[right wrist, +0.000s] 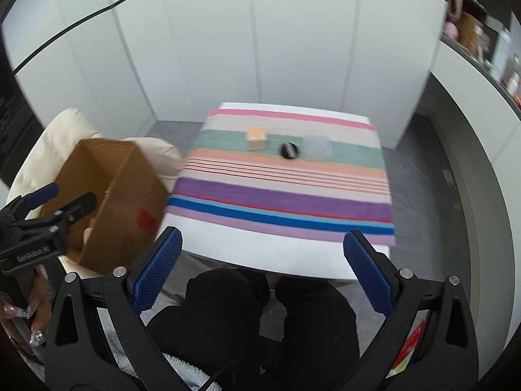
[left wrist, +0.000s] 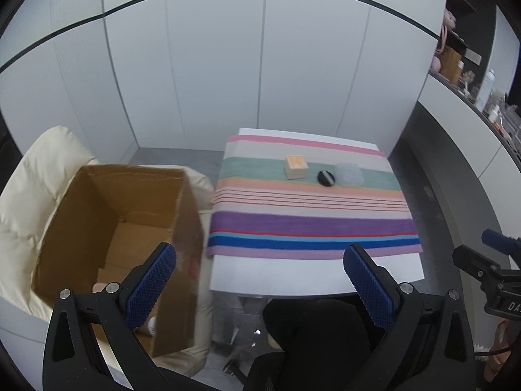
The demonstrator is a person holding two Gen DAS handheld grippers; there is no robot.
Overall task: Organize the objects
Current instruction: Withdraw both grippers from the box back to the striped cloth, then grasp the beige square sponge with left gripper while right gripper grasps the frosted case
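Left gripper [left wrist: 260, 280] wide open, nothing between blue pads, hovering near table's front edge. Right gripper [right wrist: 262, 257] likewise spread, empty. On striped cloth [left wrist: 309, 224] covering white table [left wrist: 293, 277], three items in a row at 12 o'clock on green band: wooden box [left wrist: 295, 166], black round disc [left wrist: 326, 178] just at its 3 o'clock, translucent container [left wrist: 350, 174] beside disc. Open cardboard box [left wrist: 114, 228] at 9 o'clock, resting on cream cushion [left wrist: 35, 176].
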